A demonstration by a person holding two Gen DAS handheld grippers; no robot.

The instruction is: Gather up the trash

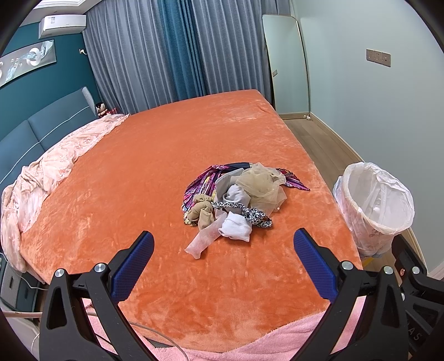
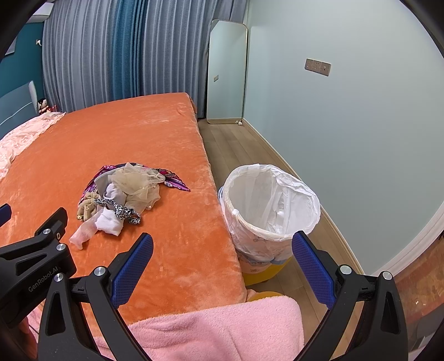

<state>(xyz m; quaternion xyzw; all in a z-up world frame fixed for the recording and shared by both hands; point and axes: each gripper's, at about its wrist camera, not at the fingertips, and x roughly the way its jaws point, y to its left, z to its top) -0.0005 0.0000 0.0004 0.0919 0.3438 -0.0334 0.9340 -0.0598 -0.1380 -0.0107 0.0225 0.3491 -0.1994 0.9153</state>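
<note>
We are holding both grippers, left (image 1: 223, 244) and right (image 2: 222, 245), spread and empty. The rag pile (image 1: 236, 194) is lying at 12 o'clock on the bed (image 1: 166, 155), the bin (image 2: 270, 205) at 2 o'clock; we should be pinching 1 loose piece at its edge.

A bed (image 1: 155, 155) carries an orange blanket (image 2: 133, 133). A crumpled pink quilt (image 1: 55, 163) lies along the blue headboard (image 1: 41, 125), with a doll (image 1: 101, 108) at its far end. Grey-blue curtains (image 1: 166, 50) cover the far wall. A mirror (image 2: 227, 75) leans in the corner. An air conditioner (image 1: 62, 25) is mounted high. A switch panel (image 2: 317, 66) sits on the pale wall.
</note>
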